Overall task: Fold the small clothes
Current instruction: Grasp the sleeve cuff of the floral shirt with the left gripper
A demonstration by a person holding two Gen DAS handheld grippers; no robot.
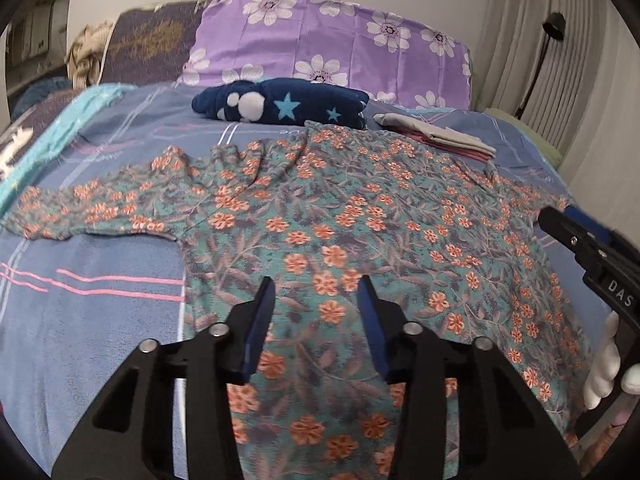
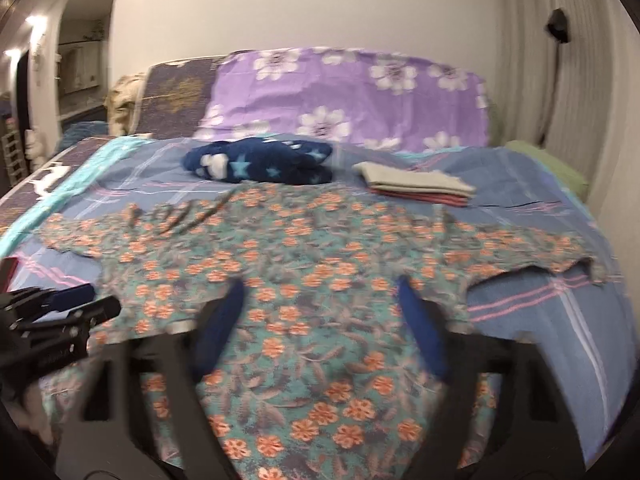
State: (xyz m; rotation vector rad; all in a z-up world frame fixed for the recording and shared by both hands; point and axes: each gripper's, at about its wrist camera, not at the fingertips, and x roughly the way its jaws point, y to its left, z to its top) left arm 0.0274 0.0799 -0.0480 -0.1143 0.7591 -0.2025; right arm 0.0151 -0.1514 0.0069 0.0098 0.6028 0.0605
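A teal long-sleeved cotton shirt printed with orange flowers (image 1: 340,220) lay spread flat, sleeves out, across the blue plaid bedsheet (image 1: 100,312). The left gripper (image 1: 316,292) hovered over its near hem, blue-padded jaws apart and gripping nothing. The right gripper (image 2: 320,292) likewise stood apart above the cloth.

A shirt (image 1: 340,216) lies spread on the bed (image 1: 100,320); behind it sit a bundle (image 1: 280,104) and, right, folded cloths (image 1: 436,136).
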